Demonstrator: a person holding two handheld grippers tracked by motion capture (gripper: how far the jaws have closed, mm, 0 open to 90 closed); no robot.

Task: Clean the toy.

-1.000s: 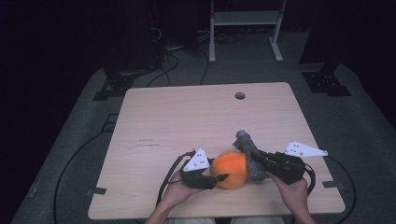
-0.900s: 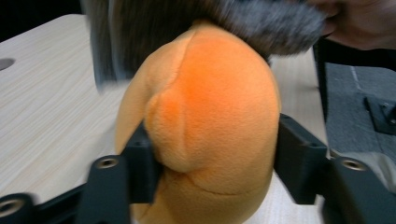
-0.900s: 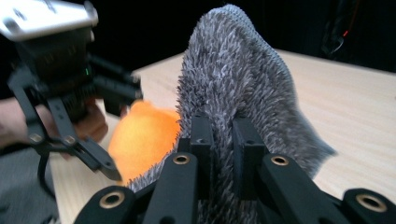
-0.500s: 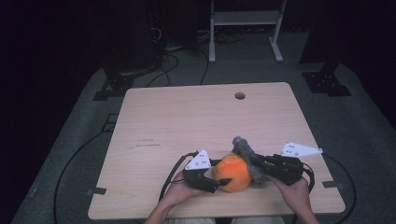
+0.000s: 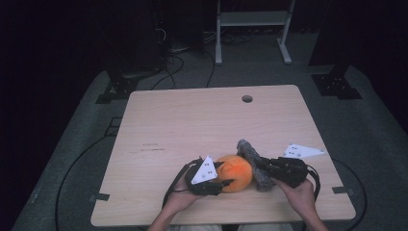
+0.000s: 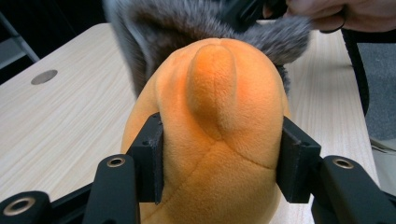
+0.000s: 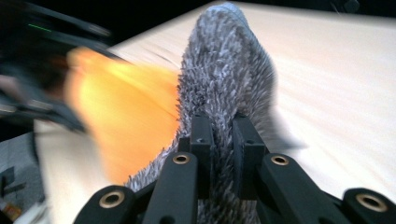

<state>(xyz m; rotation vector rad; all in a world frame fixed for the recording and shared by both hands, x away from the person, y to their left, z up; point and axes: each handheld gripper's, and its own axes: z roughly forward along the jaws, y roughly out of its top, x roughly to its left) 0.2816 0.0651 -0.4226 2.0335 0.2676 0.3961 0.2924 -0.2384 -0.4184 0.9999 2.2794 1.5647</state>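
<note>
A round orange plush toy (image 5: 233, 173) sits on the wooden table (image 5: 192, 120) near its front edge. My left gripper (image 5: 227, 174) comes at it from the left. Its jaws have just been closing and now press into both sides of the orange plush (image 6: 219, 116), as the left gripper (image 6: 222, 158) view shows close up. A grey furry piece (image 5: 251, 159) lies against the toy's right side. My right gripper (image 5: 264, 169) is shut on that grey fur (image 7: 229, 70), with its jaws (image 7: 223, 140) pinched together around the nap.
A small round hole (image 5: 247, 98) sits in the tabletop near its far edge. Cables trail over the grey floor to the left, and a white shelf frame (image 5: 252, 19) stands beyond the table. Bare tabletop stretches behind and left of the hands.
The right gripper has shifted slightly left with the grey furry piece, closer against the orange toy. The left hand and the toy have hardly moved.
</note>
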